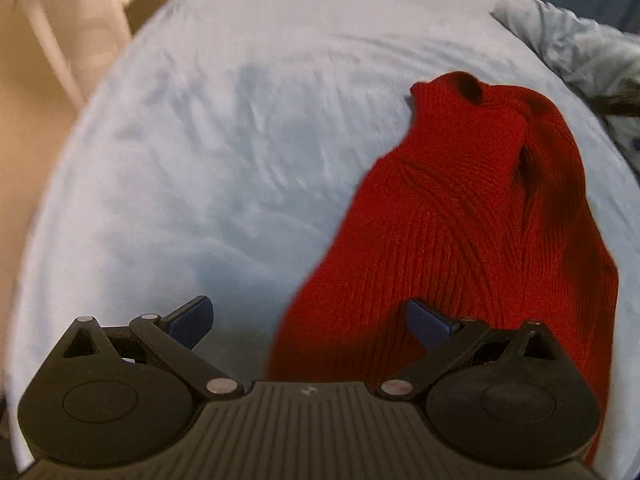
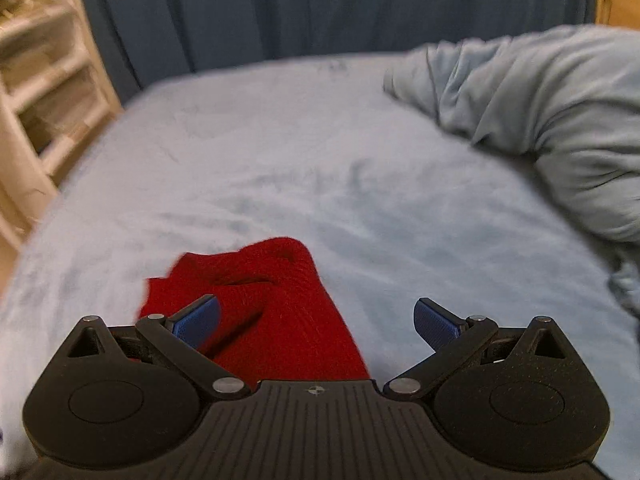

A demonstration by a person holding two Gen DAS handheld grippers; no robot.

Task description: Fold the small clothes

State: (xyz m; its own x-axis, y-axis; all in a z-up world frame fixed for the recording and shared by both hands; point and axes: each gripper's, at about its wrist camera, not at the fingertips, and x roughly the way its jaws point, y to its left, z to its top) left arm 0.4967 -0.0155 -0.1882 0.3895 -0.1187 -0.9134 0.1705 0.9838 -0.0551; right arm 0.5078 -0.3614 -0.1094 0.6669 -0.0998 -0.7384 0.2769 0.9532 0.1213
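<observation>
Red sweater (image 1: 460,232) on the bed (image 1: 200,160), lying bunched, collar far end. Left tool (image 1: 308,320) spread wide, empty, over its near hem; right tool (image 2: 316,320) likewise agape, nothing held, probably lining up to grab.

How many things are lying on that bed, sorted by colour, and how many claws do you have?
Red: 1, the knitted garment
Light blue-grey: 1, the bunched bedding heap
Claws: 2, the left claw and the right claw, both open
Total: 4
</observation>
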